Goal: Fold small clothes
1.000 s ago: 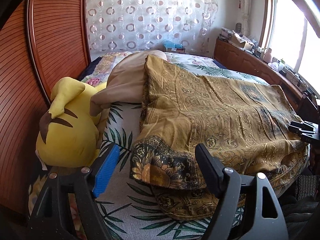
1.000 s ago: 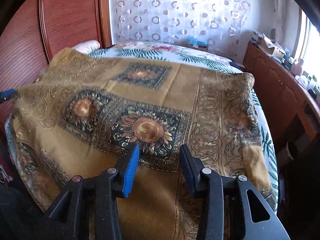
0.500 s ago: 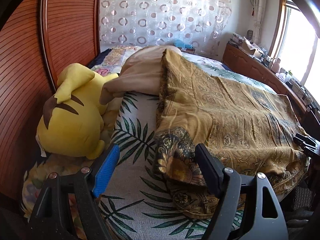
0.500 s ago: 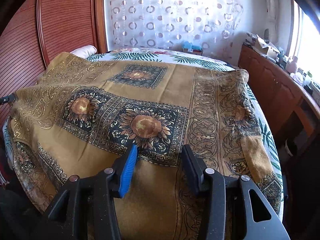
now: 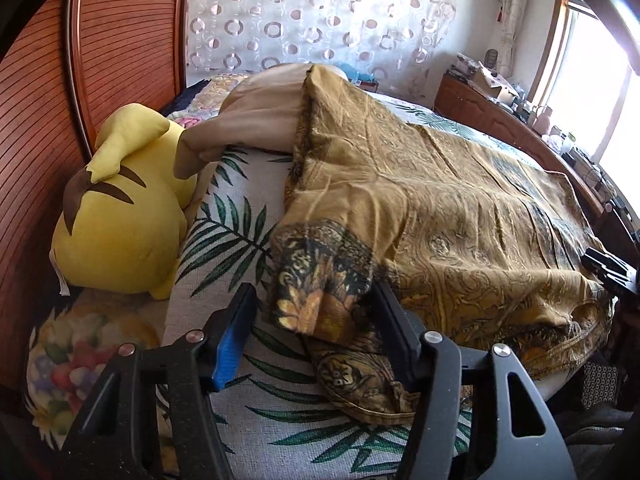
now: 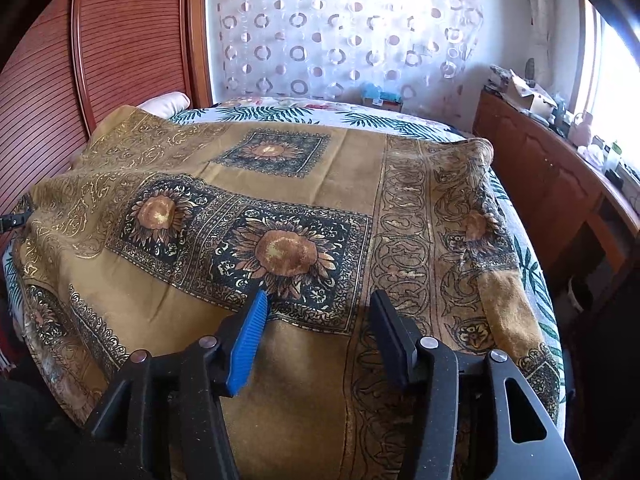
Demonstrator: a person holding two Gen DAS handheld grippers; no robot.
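While my left tongs (image 5: 312, 334) close around the gold cloth's (image 5: 440, 216) bunched corner on the bed (image 5: 224, 232), my right tongs (image 6: 318, 334) are opening above its spread middle, gripping nothing.

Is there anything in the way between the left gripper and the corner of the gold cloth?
Nothing visible blocks it. The corner of the gold cloth already sits between the jaws of the left gripper, which are closing. The yellow plush toy lies off to the side on the bed, clear of it.
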